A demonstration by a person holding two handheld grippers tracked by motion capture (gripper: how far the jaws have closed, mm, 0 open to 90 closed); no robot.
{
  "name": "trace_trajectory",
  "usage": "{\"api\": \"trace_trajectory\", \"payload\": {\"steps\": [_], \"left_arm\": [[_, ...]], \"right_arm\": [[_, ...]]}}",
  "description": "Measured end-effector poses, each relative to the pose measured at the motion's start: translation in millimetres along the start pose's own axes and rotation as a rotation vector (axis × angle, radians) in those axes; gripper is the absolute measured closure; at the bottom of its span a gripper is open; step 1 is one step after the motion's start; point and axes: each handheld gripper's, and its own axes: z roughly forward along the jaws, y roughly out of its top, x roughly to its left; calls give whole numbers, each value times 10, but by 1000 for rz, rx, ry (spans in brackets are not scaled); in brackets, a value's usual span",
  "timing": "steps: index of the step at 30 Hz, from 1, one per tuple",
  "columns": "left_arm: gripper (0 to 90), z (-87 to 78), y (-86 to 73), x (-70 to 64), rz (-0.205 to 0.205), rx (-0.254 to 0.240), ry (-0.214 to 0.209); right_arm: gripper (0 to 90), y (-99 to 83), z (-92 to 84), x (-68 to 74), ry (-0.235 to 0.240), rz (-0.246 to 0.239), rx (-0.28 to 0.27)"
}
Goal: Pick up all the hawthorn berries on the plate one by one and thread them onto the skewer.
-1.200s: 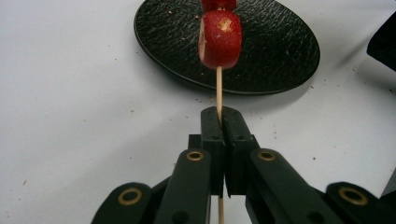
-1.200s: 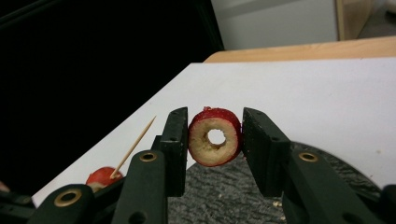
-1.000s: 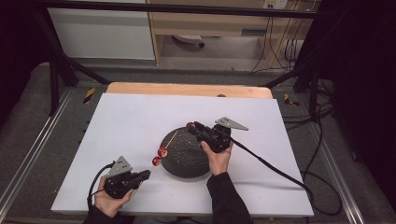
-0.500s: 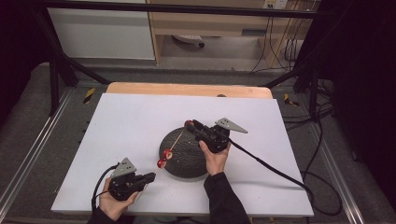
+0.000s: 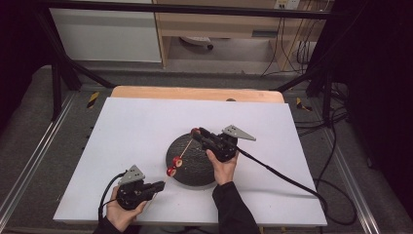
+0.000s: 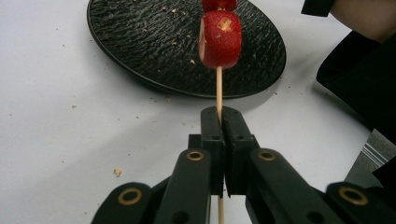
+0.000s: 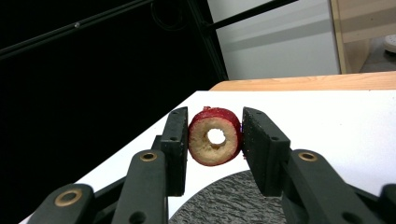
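White table (image 5: 122,126) carries a dark round plate (image 5: 195,170) and what look like crumbs (image 6: 117,172)

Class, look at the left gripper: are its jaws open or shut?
Shut. The left gripper clamps the thin wooden skewer, its pads meeting around the stick.

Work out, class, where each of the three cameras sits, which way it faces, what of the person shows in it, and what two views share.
High view: above the table, looking forward and down; both forearms and hands show.
Left gripper view: on the left gripper, looking along shut jaws at the skewer; a sleeve at right.
Right gripper view: on the right gripper, facing the table's far edge, jaws on a red ring.
Shared: all three show the dark plate.
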Motion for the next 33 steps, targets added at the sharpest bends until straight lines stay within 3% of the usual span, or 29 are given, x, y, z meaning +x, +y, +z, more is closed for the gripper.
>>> {"api": "trace_trajectory", "payload": {"steps": [33], "left_arm": [[882,20,-3,-1,-5,0,6]], "right_arm": [[630,-23,8,11,12,19,-3]]}}
